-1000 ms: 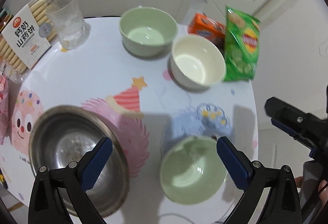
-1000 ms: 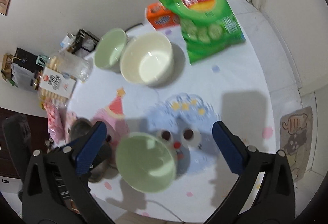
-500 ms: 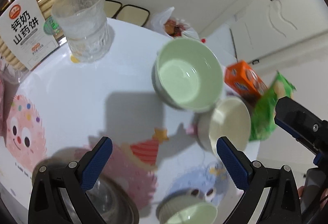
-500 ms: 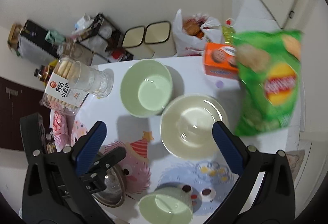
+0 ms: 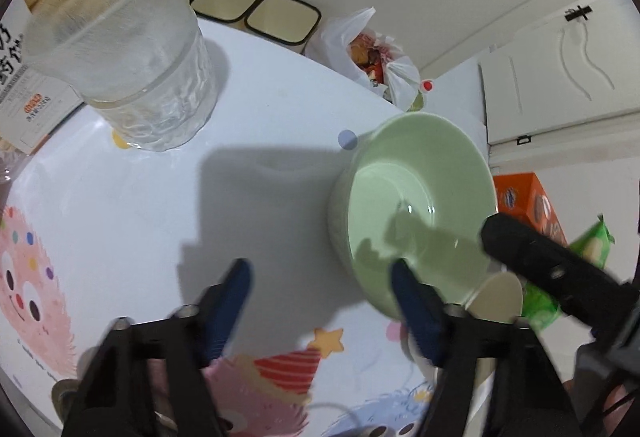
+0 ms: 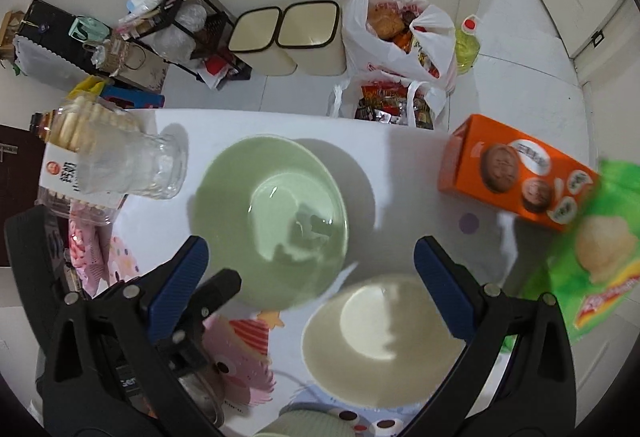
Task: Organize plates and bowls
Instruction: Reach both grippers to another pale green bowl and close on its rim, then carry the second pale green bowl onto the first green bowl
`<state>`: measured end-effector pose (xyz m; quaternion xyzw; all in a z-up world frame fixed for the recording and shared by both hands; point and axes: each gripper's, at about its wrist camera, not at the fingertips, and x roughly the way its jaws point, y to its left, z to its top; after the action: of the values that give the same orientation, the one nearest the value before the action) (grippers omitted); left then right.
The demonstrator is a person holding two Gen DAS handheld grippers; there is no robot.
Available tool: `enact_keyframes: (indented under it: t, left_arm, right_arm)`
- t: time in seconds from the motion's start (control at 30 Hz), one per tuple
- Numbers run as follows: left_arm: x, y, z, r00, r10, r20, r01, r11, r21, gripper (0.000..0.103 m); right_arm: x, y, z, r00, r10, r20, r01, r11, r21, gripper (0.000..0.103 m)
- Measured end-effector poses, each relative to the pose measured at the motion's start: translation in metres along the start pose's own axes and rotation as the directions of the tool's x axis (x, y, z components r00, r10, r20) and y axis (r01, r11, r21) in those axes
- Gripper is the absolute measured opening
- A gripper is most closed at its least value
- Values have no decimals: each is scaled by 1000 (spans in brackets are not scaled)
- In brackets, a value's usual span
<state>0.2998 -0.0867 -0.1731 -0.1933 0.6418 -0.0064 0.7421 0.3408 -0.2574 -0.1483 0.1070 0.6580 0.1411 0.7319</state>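
Note:
A pale green bowl (image 5: 416,213) stands on the white table (image 5: 256,141); it also shows in the right wrist view (image 6: 272,221). A cream bowl (image 6: 380,341) sits just in front of it, mostly hidden in the left wrist view (image 5: 500,297). My left gripper (image 5: 320,301) is open and empty, its right finger (image 5: 412,301) over the green bowl's near rim. My right gripper (image 6: 312,277) is open and empty above the gap between the two bowls. A second green bowl's rim (image 6: 304,423) and a steel bowl (image 6: 204,393) peek in at the bottom.
A ribbed glass cup (image 5: 128,49) stands at the far left by a biscuit pack (image 5: 24,77). An orange box (image 6: 516,173) and a green crisp bag (image 6: 592,257) lie at the right. Bins (image 6: 288,33) and shopping bags (image 6: 396,33) stand on the floor beyond the table.
Both grippers have moved forward over the table toward the far green bowl. The near green bowl and steel bowl have slid out of the bottom of view. Both grippers stay open.

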Motion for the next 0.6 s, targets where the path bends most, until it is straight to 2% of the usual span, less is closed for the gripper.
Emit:
enact_keyframes:
  t: [0.03,0.07,0.1,0.13,0.17,0.2,0.27,0.33,0.4,0.53,0.6]
  left_arm:
    - [5,-1,3,1000,-6,-14,6,1000,-5,59]
    - [8,-1,4,1000,-11,-23,11,1000,-10,52]
    - [11,-1,5,999,-16,-29,15,1000,-14,43]
    - [14,-1,6,999,-30,-33,29,999,-21,40]
    - [16,-1,7,999,-32,-35,31,999,-22,39]
    - [17,-1,7,999,-34,-38,33,999,-18,36]
    - [20,-3,9,998,-41,-46,41,999,-10,32]
    - [20,-4,10,998,-42,-44,41,999,-7,27]
    - [22,-5,12,998,-40,-41,40,999,-5,24]
    - [24,-8,13,998,-51,-38,52,999,16,17]
    - [23,-8,15,998,-53,-38,54,999,8,17]
  right_arm:
    - [4,0,1,1000,-3,-6,3,1000,0,102]
    - [7,-1,2,1000,-5,-13,5,1000,3,100]
    - [11,-2,2,1000,-9,-21,9,1000,7,92]
    - [15,-3,2,999,-11,-30,12,1000,13,85]
    - [18,-5,2,999,-17,-38,17,1000,19,69]
    - [20,-6,3,999,-22,-42,23,1000,21,61]
    - [24,-8,3,999,-19,-49,20,999,24,59]
    - [27,-10,4,998,-13,-58,15,999,32,53]
    - [28,-12,6,998,-14,-58,17,999,40,34]
    - [29,-13,9,998,-37,-53,40,998,55,31]
    - [30,-12,10,998,-24,-53,28,998,63,22]
